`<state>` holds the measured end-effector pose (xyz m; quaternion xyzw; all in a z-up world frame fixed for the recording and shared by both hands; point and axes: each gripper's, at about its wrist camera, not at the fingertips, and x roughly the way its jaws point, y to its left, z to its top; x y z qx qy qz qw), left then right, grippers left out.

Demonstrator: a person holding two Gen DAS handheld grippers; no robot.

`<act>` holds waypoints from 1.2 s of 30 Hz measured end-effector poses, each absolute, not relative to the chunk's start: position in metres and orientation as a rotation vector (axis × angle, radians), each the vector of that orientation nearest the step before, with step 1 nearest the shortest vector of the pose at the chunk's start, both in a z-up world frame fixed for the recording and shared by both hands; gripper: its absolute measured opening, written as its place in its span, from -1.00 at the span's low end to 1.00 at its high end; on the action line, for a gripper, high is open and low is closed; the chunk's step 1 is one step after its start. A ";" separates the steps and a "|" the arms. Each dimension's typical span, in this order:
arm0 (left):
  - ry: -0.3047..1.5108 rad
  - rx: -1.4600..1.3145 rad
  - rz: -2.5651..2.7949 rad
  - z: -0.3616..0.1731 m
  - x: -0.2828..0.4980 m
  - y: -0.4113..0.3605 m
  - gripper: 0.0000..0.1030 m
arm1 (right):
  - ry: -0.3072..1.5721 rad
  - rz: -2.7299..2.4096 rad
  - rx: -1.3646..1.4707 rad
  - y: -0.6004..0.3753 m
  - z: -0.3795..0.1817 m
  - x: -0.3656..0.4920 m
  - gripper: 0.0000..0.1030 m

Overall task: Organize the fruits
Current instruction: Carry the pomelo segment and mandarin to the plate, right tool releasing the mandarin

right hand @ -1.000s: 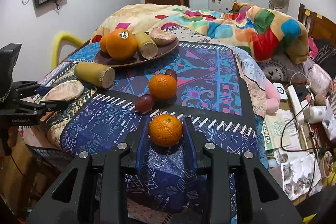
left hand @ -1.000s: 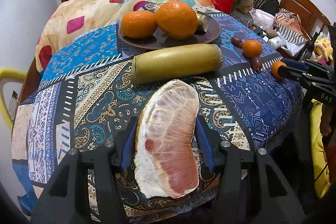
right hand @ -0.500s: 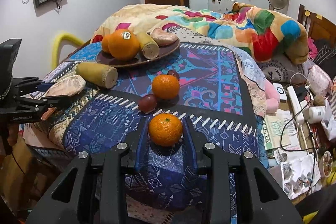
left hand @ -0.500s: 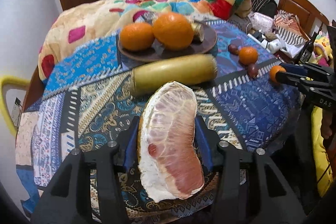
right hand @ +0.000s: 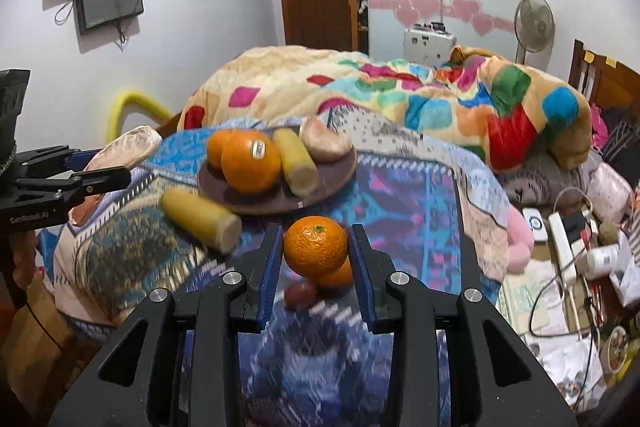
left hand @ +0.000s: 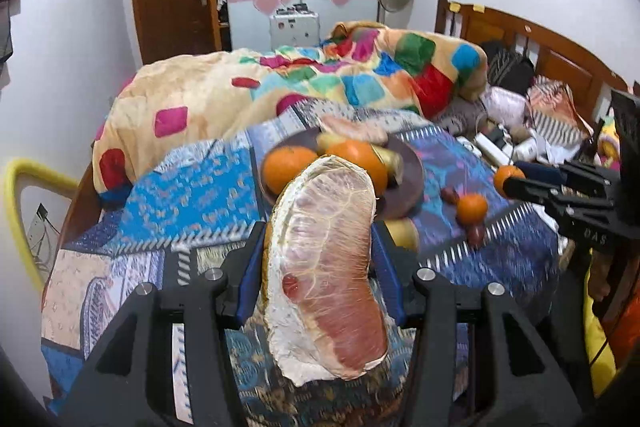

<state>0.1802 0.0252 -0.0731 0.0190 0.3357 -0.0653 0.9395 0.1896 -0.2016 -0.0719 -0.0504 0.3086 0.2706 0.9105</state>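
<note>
Two grippers each carry a fruit above the patterned cloth (right hand: 404, 195) that covers the table. The left gripper (left hand: 320, 259) pinches a peeled pomelo segment (left hand: 324, 267) between its blue pads (left hand: 250, 267), held up over the near left part of the cloth. The right gripper (right hand: 316, 259) clamps a mandarin (right hand: 315, 246) between its pads, raised above the near right part of the cloth.

Below that fruit lie another mandarin (right hand: 338, 277) and a dark red jujube (right hand: 300, 295), close together. A brown plate (right hand: 336, 175) near the cloth's far edge holds two oranges (right hand: 251, 167), a short piece of sugarcane (right hand: 298, 167) and another pomelo segment (right hand: 324, 143). A second sugarcane piece (right hand: 200, 213) lies on the cloth just beside the plate's near left rim. Beyond the far edge sits a colourful blanket (right hand: 460, 95).
</note>
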 end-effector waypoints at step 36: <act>0.760 -0.040 -0.155 -0.103 0.323 0.035 -0.01 | 0.796 0.556 -0.160 -0.143 -0.096 0.322 -0.40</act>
